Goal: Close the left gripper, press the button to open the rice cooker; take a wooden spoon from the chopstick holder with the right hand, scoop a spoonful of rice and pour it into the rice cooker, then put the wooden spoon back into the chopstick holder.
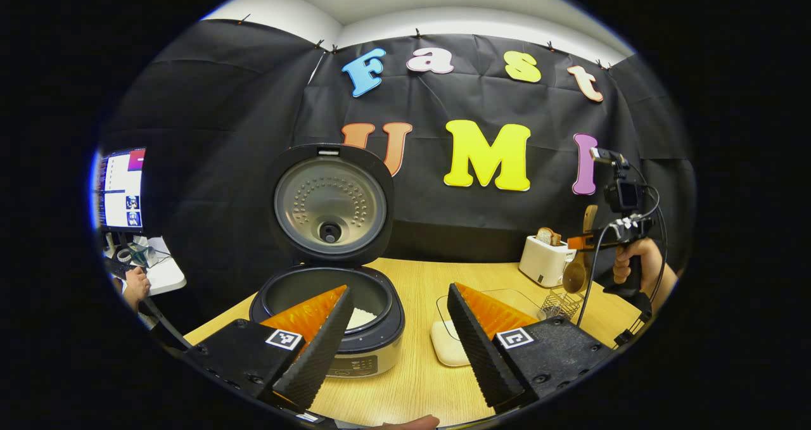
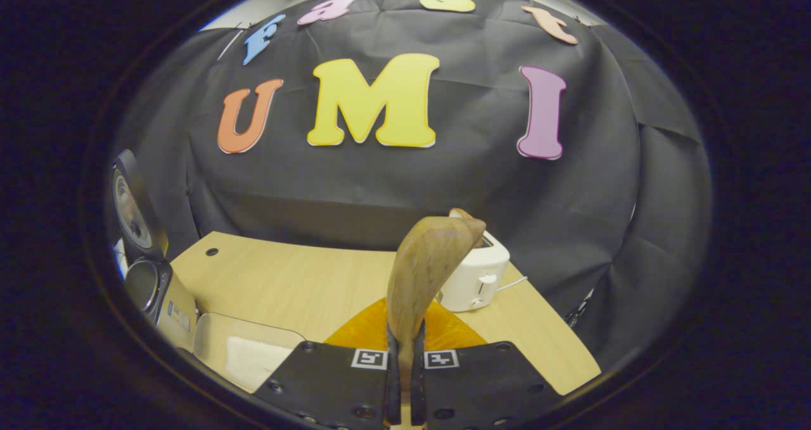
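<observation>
The rice cooker [image 1: 329, 328] stands open, its lid [image 1: 329, 202] upright and a little white rice in the pot. My left gripper [image 1: 399, 290] is open in front of it, holding nothing. Far right, a hand holds my right gripper [image 1: 583, 243], shut on the wooden spoon [image 1: 575, 277]. The spoon's round end hangs just over the wire chopstick holder [image 1: 561, 304]. In the right gripper view the spoon [image 2: 424, 271] stands up between my right gripper's [image 2: 405, 338] shut fingers. A clear tray of rice [image 1: 448, 344] lies right of the cooker, also seen as the tray [image 2: 247, 347].
A white toaster [image 1: 543, 260] with bread stands at the back right of the wooden table [image 1: 418, 379], behind the holder, and shows as the toaster [image 2: 476, 278] past the spoon. The cooker [image 2: 149, 284] sits at that view's left edge. A monitor [image 1: 120, 189] and a person's hand are far left.
</observation>
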Tool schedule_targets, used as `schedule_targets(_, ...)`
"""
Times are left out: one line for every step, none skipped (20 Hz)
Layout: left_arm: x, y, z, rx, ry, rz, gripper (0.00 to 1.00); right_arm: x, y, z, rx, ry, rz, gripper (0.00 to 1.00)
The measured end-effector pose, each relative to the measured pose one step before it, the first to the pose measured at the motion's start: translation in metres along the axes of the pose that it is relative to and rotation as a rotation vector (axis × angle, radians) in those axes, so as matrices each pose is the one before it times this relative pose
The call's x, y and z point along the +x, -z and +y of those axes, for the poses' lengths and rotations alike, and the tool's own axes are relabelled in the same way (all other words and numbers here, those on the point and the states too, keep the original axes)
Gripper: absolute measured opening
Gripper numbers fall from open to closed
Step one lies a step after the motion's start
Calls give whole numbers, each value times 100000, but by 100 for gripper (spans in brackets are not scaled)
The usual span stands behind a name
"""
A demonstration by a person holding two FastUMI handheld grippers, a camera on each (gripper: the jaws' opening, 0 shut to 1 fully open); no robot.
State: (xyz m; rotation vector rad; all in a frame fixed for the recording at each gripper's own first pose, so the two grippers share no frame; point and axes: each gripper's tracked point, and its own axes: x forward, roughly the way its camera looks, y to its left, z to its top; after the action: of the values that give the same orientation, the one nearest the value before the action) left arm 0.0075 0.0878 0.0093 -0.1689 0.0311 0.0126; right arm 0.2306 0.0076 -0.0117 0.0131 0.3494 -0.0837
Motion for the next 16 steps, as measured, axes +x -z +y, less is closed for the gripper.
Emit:
schedule_targets(37,67,83,-215,-101,298,95,424,286,-149,-471,-139,-70,6)
schedule_targets(63,116,38,-90,20,266,95,495,180,-31,-954,18,-574,6)
schedule_targets(-13,5,-88,57,128,140,95,-24,250,-298,-983,319,76,6)
schedule_targets(47,43,-98,126,230,-34,95,298,434,-392,-500,-275,967,7)
schedule_targets(1,-22,14,133,232,53,95,71,94,-78,505,-587,367,7)
schedule_targets(-10,79,-93,15,272,178,95,145,-280,-223,539,253,-538,7)
schedule_targets(4,68,-116,11,410,87,95,14,8,14,1474,-508,-293,7)
schedule_targets(15,21,-138,22,447,19,95,35,-87,10,1148,-619,-985,7)
schedule_targets(22,26,-198,-33,285,27,95,62,-103,-242,569,317,-986,8)
schedule_targets(-19,3,-53,-62,103,-25,95,88,-40,-105,883,-300,-596,7)
schedule_targets(38,53,4,-124,-87,143,95,-24,-129,159,1157,-966,-1310,9)
schedule_targets(78,123,49,-31,-37,349,95,99,-135,-139,748,-273,-749,12)
schedule_targets(66,73,-75,181,-5,284,95,-74,-163,-255,351,473,-819,12)
schedule_targets(44,124,-17,200,-151,296,95,-73,-149,5,507,-404,-761,11)
schedule_targets(32,101,36,107,-39,208,95,-144,-197,182,540,-1337,-281,11)
schedule_targets(71,35,-39,111,-14,119,96,-158,-16,-30,292,-281,-435,11)
